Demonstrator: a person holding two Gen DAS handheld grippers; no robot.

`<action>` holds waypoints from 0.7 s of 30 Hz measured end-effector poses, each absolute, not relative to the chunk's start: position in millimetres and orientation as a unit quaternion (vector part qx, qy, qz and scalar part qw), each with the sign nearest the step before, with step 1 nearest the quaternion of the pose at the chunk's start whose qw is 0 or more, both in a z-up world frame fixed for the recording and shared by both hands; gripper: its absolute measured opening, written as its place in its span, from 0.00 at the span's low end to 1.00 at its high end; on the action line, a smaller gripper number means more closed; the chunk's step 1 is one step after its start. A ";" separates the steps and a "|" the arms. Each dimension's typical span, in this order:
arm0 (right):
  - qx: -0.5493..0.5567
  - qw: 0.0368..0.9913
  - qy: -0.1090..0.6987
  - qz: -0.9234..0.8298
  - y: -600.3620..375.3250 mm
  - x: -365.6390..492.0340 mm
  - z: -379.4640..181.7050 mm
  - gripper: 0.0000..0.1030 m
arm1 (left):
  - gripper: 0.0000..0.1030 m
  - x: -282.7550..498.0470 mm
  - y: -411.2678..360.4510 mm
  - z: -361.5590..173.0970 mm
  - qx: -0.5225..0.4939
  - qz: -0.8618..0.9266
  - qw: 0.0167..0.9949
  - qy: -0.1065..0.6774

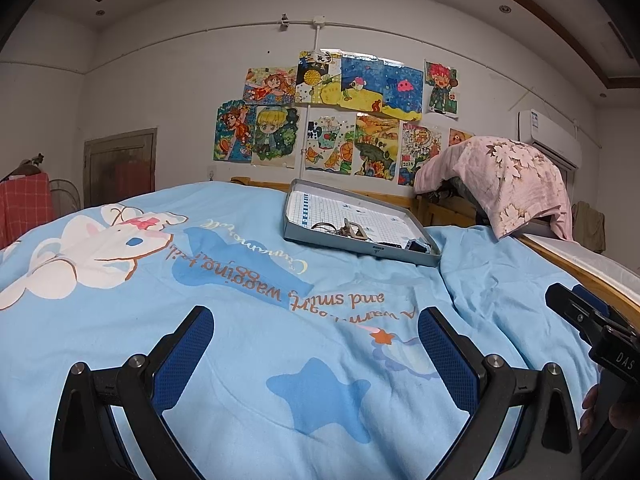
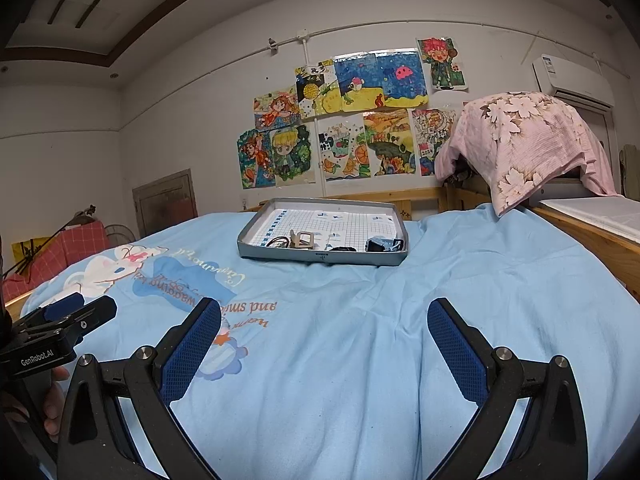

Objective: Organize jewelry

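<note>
A shallow grey tray [image 1: 320,239] [image 2: 280,255] lined with gridded paper lies on the light blue bedspread, far ahead of both grippers. Small jewelry pieces [image 1: 344,230] [image 2: 300,240] lie bunched along its near edge, too small to tell apart. Dark items [image 2: 382,245] sit at its near right corner. My left gripper [image 1: 316,316] is open low over the bedspread, nothing between its blue pads. My right gripper [image 2: 324,306] is open too, empty, beside it. Each gripper shows at the edge of the other's view: the right gripper [image 1: 576,312] and the left gripper [image 2: 80,312].
The blue bedspread [image 2: 360,360] with cartoon print covers the bed. A pink floral cloth [image 2: 528,148] drapes over something at the right, behind the wooden bed rail [image 2: 600,244]. Drawings hang on the far wall [image 1: 328,120]. A hand [image 2: 52,400] holds the left gripper's handle.
</note>
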State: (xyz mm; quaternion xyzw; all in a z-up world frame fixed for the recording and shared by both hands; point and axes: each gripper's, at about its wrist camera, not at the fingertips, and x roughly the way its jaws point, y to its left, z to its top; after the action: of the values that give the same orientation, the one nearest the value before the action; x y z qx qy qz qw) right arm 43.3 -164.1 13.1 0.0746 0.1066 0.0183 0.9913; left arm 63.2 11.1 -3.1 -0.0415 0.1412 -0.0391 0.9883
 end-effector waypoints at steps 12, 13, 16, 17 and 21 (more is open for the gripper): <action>0.074 0.991 0.107 0.019 -164.6 43.2 13.1 0.99 | 1.00 62.8 10.3 -4.7 -0.039 -0.037 0.988 0.142; 0.074 0.991 0.107 0.019 -164.4 43.2 13.3 0.99 | 1.00 62.4 10.6 -4.8 -0.039 -0.038 0.988 0.142; 0.075 0.991 0.107 0.019 -164.2 43.1 13.4 0.99 | 1.00 63.3 10.6 -5.4 -0.039 -0.038 0.988 0.142; 0.075 0.991 0.107 0.022 -164.2 43.1 13.3 0.99 | 1.00 63.3 10.4 -5.2 -0.039 -0.038 0.988 0.142; 0.072 0.991 0.107 0.022 -160.8 42.8 10.8 0.99 | 1.00 63.3 10.4 -5.1 -0.039 -0.038 0.988 0.142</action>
State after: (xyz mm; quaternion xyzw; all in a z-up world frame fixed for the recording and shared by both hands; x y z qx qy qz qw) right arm 42.8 -160.8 10.8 0.0725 0.1066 0.0221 0.9914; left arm 63.2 10.4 -5.1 -0.0392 0.1421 -0.0376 0.9884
